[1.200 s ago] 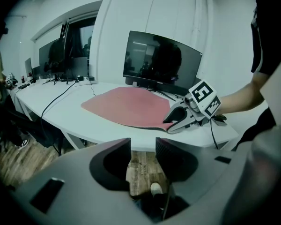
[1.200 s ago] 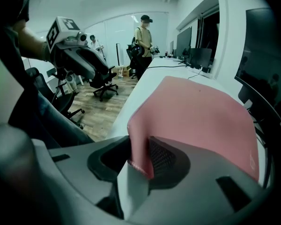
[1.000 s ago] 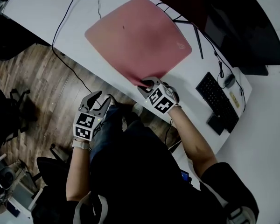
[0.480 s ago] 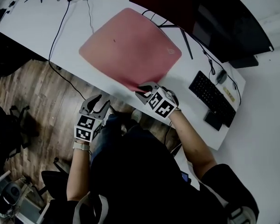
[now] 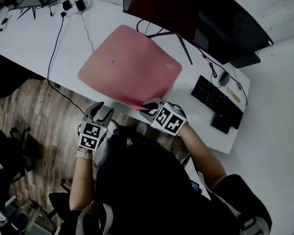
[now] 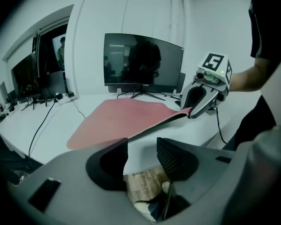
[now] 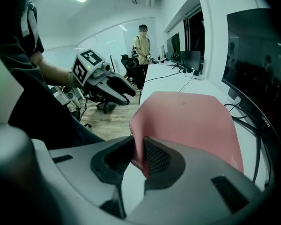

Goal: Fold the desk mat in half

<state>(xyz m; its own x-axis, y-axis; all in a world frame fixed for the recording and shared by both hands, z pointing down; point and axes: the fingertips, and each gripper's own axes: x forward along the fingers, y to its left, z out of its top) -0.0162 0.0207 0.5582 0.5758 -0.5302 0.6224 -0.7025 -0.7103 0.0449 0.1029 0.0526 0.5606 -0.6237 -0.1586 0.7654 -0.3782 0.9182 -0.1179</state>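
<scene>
My right gripper (image 5: 148,106) has just squeezed tighter on a corner of the pink desk mat (image 5: 130,65) to fold it; my left gripper (image 5: 101,111), lower left, hangs open and empty

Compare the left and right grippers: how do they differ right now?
Grip: the right gripper is shut on the near corner of the desk mat, its jaws having just been closing on it; the left gripper is open, nothing between its jaws. Place: the right holds that corner raised off the desk; the left hangs off the desk edge, over the floor. Both point toward the mat.
</scene>
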